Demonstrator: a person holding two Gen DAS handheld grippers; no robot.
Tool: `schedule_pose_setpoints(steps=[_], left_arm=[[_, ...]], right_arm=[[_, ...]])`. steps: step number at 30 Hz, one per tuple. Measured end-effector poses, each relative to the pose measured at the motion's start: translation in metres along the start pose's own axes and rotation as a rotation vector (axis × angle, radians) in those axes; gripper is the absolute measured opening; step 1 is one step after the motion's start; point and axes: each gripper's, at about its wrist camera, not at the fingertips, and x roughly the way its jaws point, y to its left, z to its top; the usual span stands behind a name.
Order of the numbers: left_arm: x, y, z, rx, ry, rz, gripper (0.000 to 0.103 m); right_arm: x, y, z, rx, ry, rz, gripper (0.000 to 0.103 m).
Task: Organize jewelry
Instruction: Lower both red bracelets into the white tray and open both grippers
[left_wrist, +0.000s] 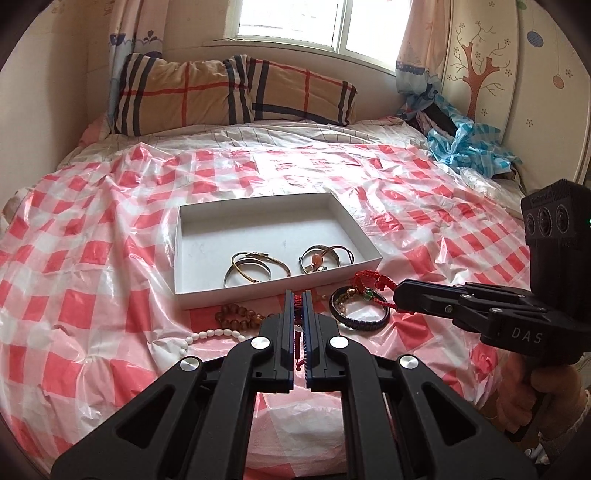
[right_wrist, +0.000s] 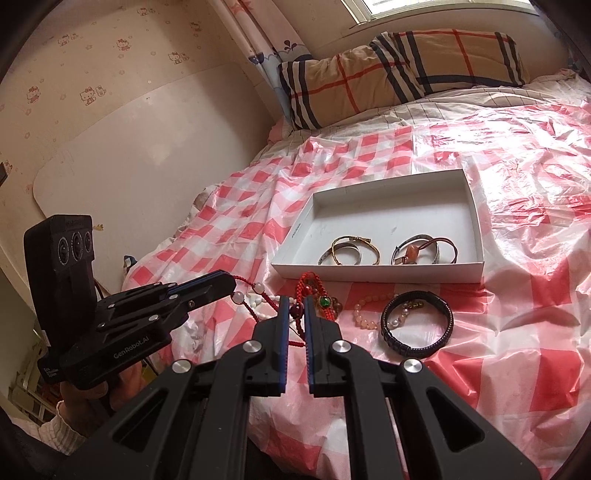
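Observation:
A red cord necklace (left_wrist: 364, 280) with a green bead (right_wrist: 324, 302) hangs above the checked sheet, just in front of the white box (left_wrist: 258, 293). My left gripper (left_wrist: 298, 295) is shut on one stretch of its cord. My right gripper (right_wrist: 296, 301) is shut on another stretch, with a dark red bead between its pads. In the right wrist view the left gripper (right_wrist: 231, 286) comes in from the left, cord and pale beads trailing from its tip. The box (right_wrist: 369, 275) holds two clusters of bangles (right_wrist: 349, 251).
A black braided bracelet (right_wrist: 417, 347), pink beads (right_wrist: 364, 314), brown beads (left_wrist: 236, 317) and white beads (left_wrist: 214, 334) lie on the sheet before the box. A plaid pillow (left_wrist: 221, 92) lies at the bed's head. Blue cloth (left_wrist: 469, 144) is bunched by the wardrobe.

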Motion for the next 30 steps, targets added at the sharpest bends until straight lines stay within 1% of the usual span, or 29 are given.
schedule_pose_setpoints(steps=[7,13,18,24,27,28,29,30], left_arm=[[0.008,0.008,0.016,-0.033,-0.032,-0.015,0.004],[0.023,0.010,0.030,-0.046,-0.061,-0.029,0.004],[0.043,0.014,0.043,-0.065,-0.079,-0.035,0.004],[0.070,0.022,0.057,-0.099,-0.100,-0.032,0.004],[0.091,0.028,0.060,-0.147,-0.091,-0.001,0.004],[0.101,0.029,0.060,-0.157,-0.075,0.023,0.005],[0.111,0.030,0.060,-0.159,-0.048,0.057,0.010],[0.119,0.031,0.058,-0.162,-0.021,0.095,0.014]], right_arm=[[0.007,-0.010,0.013,0.007,-0.026,-0.008,0.009],[0.020,-0.020,0.027,0.004,-0.043,-0.025,0.008],[0.037,-0.025,0.039,-0.015,-0.053,-0.051,0.009],[0.063,-0.027,0.052,-0.060,-0.066,-0.108,0.009],[0.084,-0.030,0.055,-0.100,-0.051,-0.173,0.009],[0.092,-0.032,0.055,-0.108,-0.035,-0.205,0.013],[0.098,-0.035,0.055,-0.104,-0.022,-0.227,0.032],[0.102,-0.039,0.053,-0.095,-0.014,-0.238,0.040]])
